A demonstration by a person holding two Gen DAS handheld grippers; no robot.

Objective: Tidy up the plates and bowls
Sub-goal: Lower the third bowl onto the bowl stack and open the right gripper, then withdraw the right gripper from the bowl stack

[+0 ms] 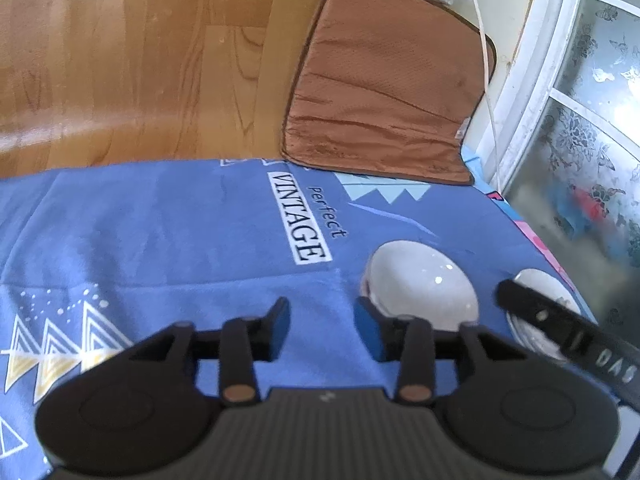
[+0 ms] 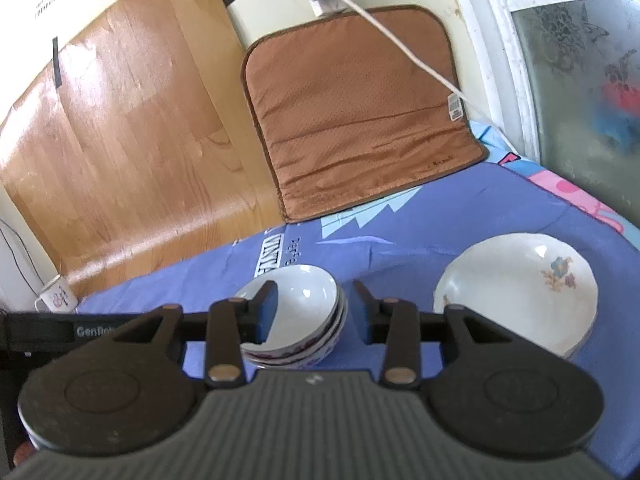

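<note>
A: Start close in. The right gripper (image 2: 310, 306) has its jaws parted wide with nothing between them, and its left finger (image 2: 262, 312) sits in front of the stack of bowls (image 2: 304, 316), over the near rim. Whether it touches the china I cannot tell.

B: That is the first risk, I think. If the jaws close from there, one finger may land inside the top bowl and the other outside the whole stack, so the pinch could catch only one rim and tilt the bowls under it.

A: The left gripper (image 1: 322, 328) is also open and empty, low over the blue cloth (image 1: 160, 232), with the bowls (image 1: 424, 280) just beside its right finger.

B: Two tools near one stack; a bump between them could shove the pile sideways. The cloth looks loose and creased, so it may drag and carry the bowls with it.

A: Further right, the stack of plates (image 2: 520, 292), with a flower print, sits apart from the bowls, near the cloth's edge.

B: A careless sweep could push them off that side.

A: Beyond, the brown cushion (image 2: 352, 112) leans on the wall, with a white cable (image 2: 404, 46) across it.

B: Far enough off to matter little, I judge, unless a raised bowl swings back.
</note>
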